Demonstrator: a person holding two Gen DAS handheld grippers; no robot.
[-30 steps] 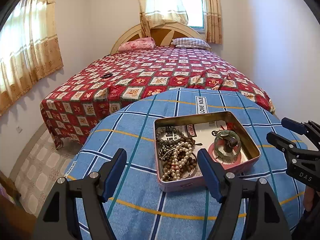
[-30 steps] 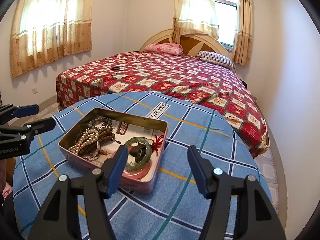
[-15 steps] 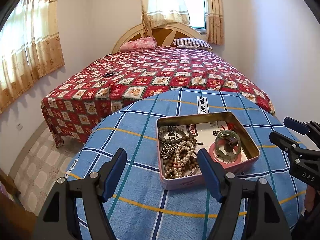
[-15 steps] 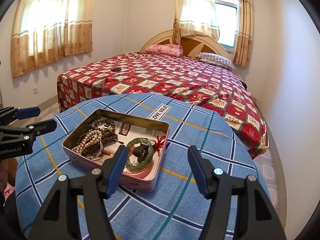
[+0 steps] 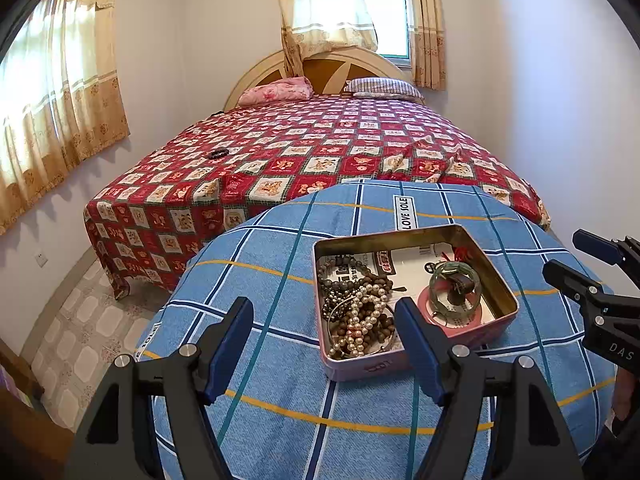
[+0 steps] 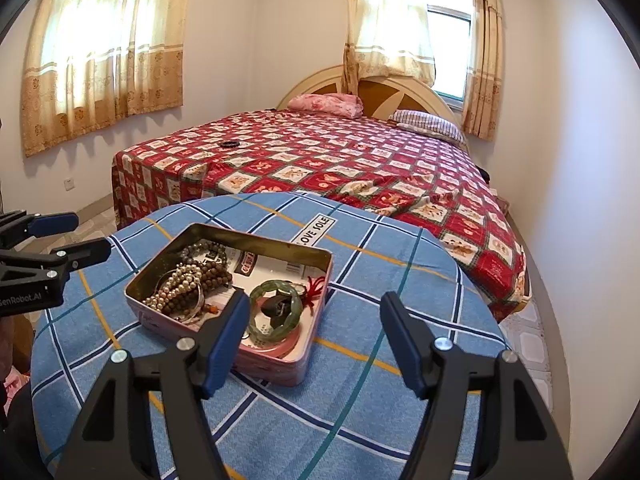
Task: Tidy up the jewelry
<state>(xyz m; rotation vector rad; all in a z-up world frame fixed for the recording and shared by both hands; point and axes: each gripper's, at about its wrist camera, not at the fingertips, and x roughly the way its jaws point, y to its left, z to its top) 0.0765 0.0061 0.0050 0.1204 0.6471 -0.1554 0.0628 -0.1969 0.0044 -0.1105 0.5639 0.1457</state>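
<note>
Jewelry is gathered inside an open tin that sits on a blue checked cloth, with a bed beyond. Within the tin, a tangle of beads is heaped at one end and a green bangle rests on a pink disc at the other; a printed card lines the bottom between them. Seen from the left wrist, the tin's long axis runs across the view, beads to the left, bangle to the right.

From the left gripper the tin lies ahead and to the right: the right-hand finger overlaps the tin's near wall in the picture, while the left-hand finger stands over bare cloth. The beads are the nearer pile for this gripper. From the right gripper the tin lies ahead and to the left, with the bangle just beyond the left-hand finger, so the bangle end is judged nearer to that side.

Both pairs of fingers are spread wide, and nothing is held or pinched by either; whether a finger actually touches the tin wall cannot be told.

Such a scene would fit pieces waiting to be sorted out of the tin as well as pieces already gathered into it.
</note>
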